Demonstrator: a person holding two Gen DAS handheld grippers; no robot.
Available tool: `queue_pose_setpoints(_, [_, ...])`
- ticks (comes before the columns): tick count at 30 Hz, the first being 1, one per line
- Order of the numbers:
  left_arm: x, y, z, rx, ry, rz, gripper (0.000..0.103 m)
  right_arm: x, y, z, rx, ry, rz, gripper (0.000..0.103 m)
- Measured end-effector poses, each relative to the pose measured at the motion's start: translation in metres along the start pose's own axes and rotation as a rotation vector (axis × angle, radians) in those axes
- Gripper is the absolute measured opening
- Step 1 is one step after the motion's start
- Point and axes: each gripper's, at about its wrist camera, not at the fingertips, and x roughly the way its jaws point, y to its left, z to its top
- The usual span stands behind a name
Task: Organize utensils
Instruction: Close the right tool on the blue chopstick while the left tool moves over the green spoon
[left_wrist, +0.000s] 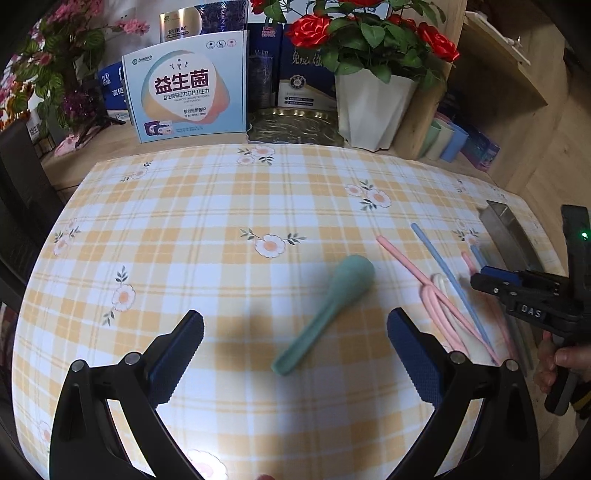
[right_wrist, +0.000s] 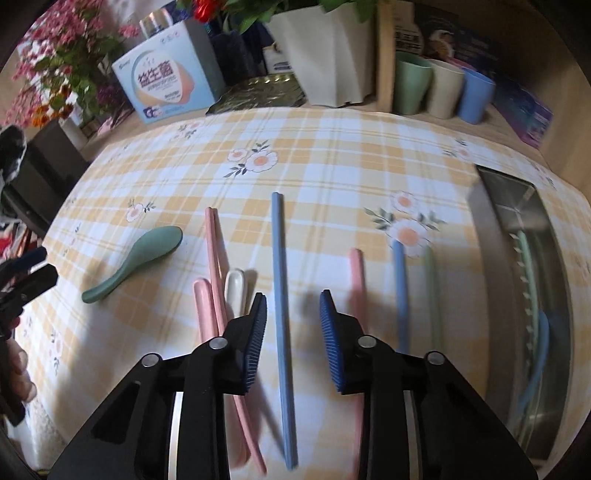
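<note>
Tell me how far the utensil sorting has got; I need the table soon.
Done: a green fork and a blue utensil already lie in the metal tray. In hand: nothing yet; the right gripper straddles a blue chopstick, jaws clear of it, and the left gripper hangs open over the green spoon. Left: pink, blue and green sticks and a white spoon on the cloth.

A glossy checked cloth (right_wrist: 332, 147) covers the tabletop. The green spoon (right_wrist: 136, 258) and blue chopstick (right_wrist: 282, 295) look like matt, smooth plastic. At right, the tray (right_wrist: 495, 258) is brushed metal with a dull sheen. The gripper pads (right_wrist: 332, 332) are ribbed blue rubber on black plastic.
</note>
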Motion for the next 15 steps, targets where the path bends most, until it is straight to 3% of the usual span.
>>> queue_pose_setpoints(6, [0.010,0.004,0.005,0.004,0.031,0.014,0.097,0.025,0.002,0.008,-0.017,0.054,-0.015,0.023])
queue_pose_setpoints(15, [0.017,0.006,0.001,-0.007,0.043,0.041,0.097,0.030,0.017,0.009,-0.097,0.064,-0.062,0.015])
